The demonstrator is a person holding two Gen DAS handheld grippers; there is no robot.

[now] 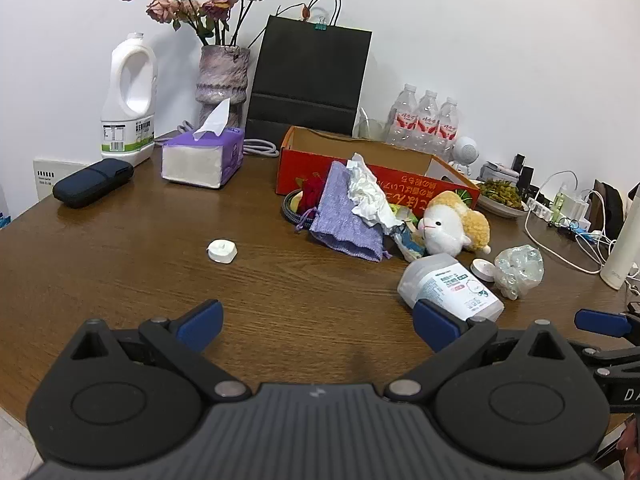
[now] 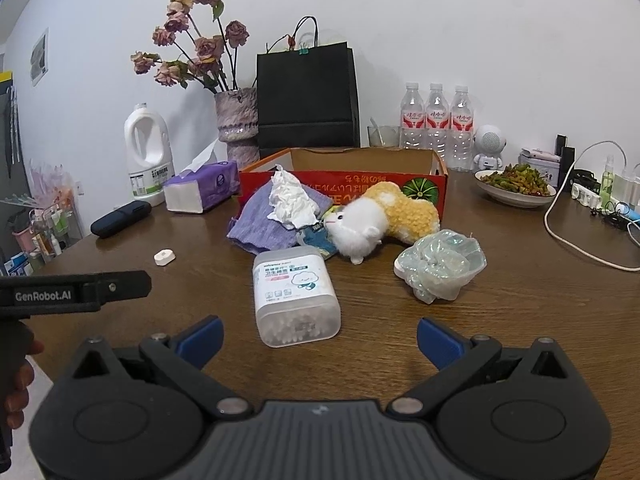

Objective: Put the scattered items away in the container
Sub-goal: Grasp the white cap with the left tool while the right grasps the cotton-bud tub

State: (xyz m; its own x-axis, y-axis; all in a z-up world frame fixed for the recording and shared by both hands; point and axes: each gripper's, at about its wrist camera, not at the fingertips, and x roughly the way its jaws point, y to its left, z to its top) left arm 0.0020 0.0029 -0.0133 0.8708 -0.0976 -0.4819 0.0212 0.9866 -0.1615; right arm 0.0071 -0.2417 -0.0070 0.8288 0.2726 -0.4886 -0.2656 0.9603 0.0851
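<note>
My right gripper [image 2: 318, 336] stands with its jaws wide apart and nothing between them, low over the wooden table [image 2: 500, 300] and pointing a little downward. Just ahead of its fingers, slightly to the left of the middle, lies the cotton swab box [image 2: 294, 294]. The box is on its side and its long axis runs away from me, almost along the fingers, with the near end closest to me. So I judge that the jaws could pass along its two long sides.

My left gripper [image 1: 318, 326] is also wide and holds nothing. For it the same box lies off to the right, beside its right finger, so the right hand is the better placed.

Beyond the box are the plush sheep [image 2: 384, 216], the crumpled plastic bag [image 2: 440, 268] and the purple pouch [image 2: 272, 224]. Behind them stands the red cardboard box [image 2: 360, 184], open at the top, where the things must go.
</note>
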